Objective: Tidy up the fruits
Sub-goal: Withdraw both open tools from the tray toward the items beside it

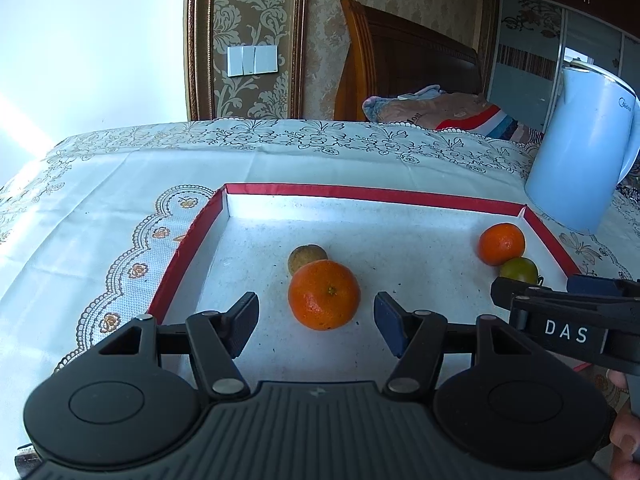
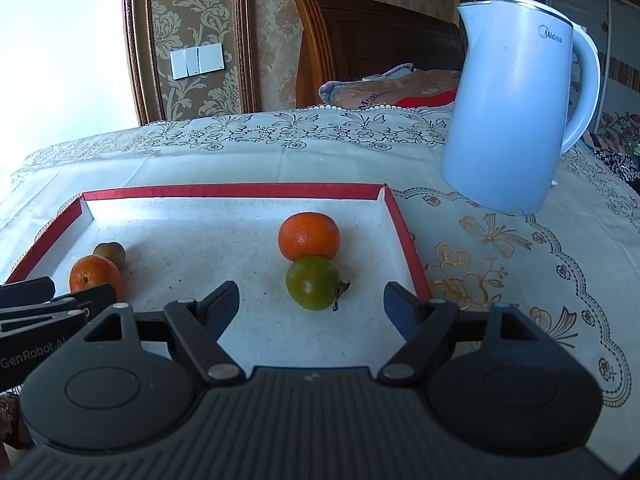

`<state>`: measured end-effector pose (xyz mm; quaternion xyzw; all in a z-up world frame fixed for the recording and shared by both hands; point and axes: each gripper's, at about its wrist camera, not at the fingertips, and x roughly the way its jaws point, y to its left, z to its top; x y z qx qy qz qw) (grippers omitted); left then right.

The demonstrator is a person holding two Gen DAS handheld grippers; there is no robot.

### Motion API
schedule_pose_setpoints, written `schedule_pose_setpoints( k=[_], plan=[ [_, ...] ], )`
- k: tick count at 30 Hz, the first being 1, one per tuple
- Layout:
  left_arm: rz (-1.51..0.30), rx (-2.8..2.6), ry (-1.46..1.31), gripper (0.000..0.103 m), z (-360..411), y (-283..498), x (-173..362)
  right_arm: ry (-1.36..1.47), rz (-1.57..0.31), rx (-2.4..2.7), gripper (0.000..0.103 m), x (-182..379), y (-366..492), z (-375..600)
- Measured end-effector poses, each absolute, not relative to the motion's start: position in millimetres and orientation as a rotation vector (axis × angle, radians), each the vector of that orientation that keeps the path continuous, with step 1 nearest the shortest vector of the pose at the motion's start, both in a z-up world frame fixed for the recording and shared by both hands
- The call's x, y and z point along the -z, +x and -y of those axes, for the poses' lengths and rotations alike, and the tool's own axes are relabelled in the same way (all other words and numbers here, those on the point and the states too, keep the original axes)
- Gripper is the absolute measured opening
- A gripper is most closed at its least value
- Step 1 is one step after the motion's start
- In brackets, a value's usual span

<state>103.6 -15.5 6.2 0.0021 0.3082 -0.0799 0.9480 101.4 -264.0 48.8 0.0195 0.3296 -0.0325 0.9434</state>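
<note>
In the left wrist view, the right gripper (image 1: 532, 294) covers the lower part of the green fruit (image 1: 519, 269) in the red-rimmed tray (image 1: 360, 191), and the picture's right edge cuts the blue kettle (image 1: 580, 152) beside that tray. In the right wrist view, the left gripper (image 2: 52, 296) hides the near side of the tray's left orange (image 2: 94, 274).

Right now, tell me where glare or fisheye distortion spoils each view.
Left wrist view: the upper left is blown out white and glare washes the tablecloth; the red-edged tray bows outward. Right wrist view: the same white burn-out at upper left; the blue kettle leans inward from lens distortion. The oranges stay sharp.
</note>
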Motion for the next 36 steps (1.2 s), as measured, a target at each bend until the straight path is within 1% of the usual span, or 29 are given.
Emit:
schedule_pose_setpoints(
  k=[5, 23, 36],
  plan=[
    [-0.618, 0.166, 0.008, 0.063, 14, 96, -7, 0.038, -0.665, 0.064, 0.080, -50, 97, 263],
    [-0.601, 0.172, -0.018, 0.063, 2, 78, -8, 0.041, -0.664, 0.044, 0.082, -50, 83, 262],
    [-0.593, 0.183, -0.016, 0.063, 1, 65, -7, 0.052, -0.651, 0.028, 0.085, -50, 66, 263]
  ],
)
